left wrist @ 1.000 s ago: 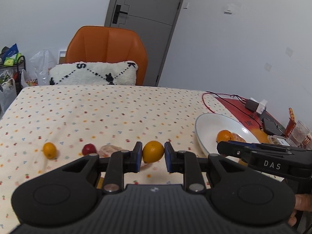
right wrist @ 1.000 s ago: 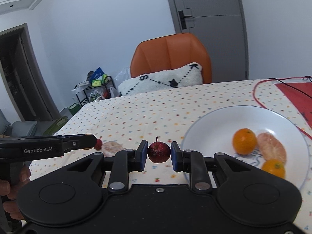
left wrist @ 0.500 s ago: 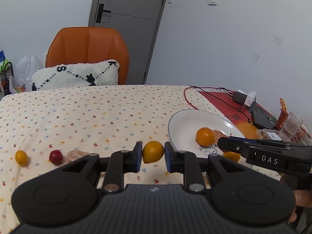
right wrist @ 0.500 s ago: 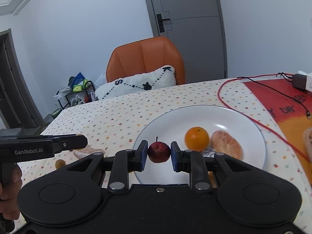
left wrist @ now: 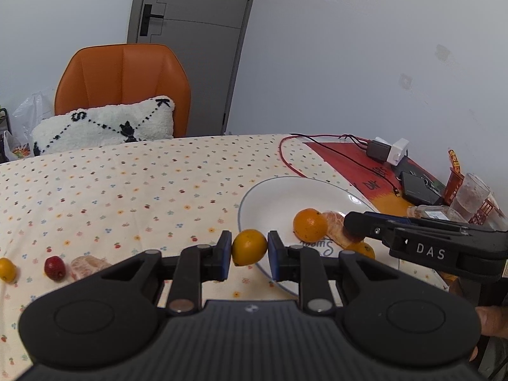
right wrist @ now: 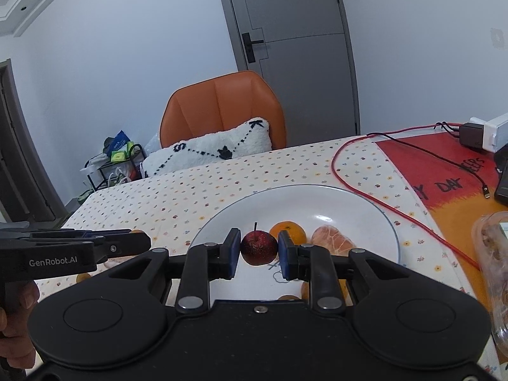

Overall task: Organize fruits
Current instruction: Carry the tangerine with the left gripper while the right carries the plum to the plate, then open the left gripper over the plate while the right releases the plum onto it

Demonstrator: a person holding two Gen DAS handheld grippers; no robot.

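My left gripper [left wrist: 249, 249] is shut on a small orange fruit [left wrist: 249, 247] and holds it at the near left rim of the white plate [left wrist: 273, 197]. My right gripper [right wrist: 258, 249] is shut on a small dark red fruit [right wrist: 258, 247] and holds it over the plate [right wrist: 349, 209]. On the plate lie an orange [left wrist: 309, 224], a peeled mandarin [left wrist: 335, 227] and another small orange [left wrist: 360, 249]. On the cloth at the left lie a small orange fruit [left wrist: 7, 270], a red fruit [left wrist: 54, 267] and a peeled mandarin [left wrist: 89, 266].
The table has a dotted cloth [left wrist: 127, 190]. A red cable [right wrist: 365, 190], a charger [left wrist: 385, 152], a black device [left wrist: 416, 187] and a plastic container [right wrist: 492, 244] sit at the right. An orange chair [left wrist: 123, 79] with a white cushion [left wrist: 104, 127] stands behind.
Both grippers have moved right toward the plate with their fruits. The right gripper now hangs over the plate, and the left one has reached its rim.
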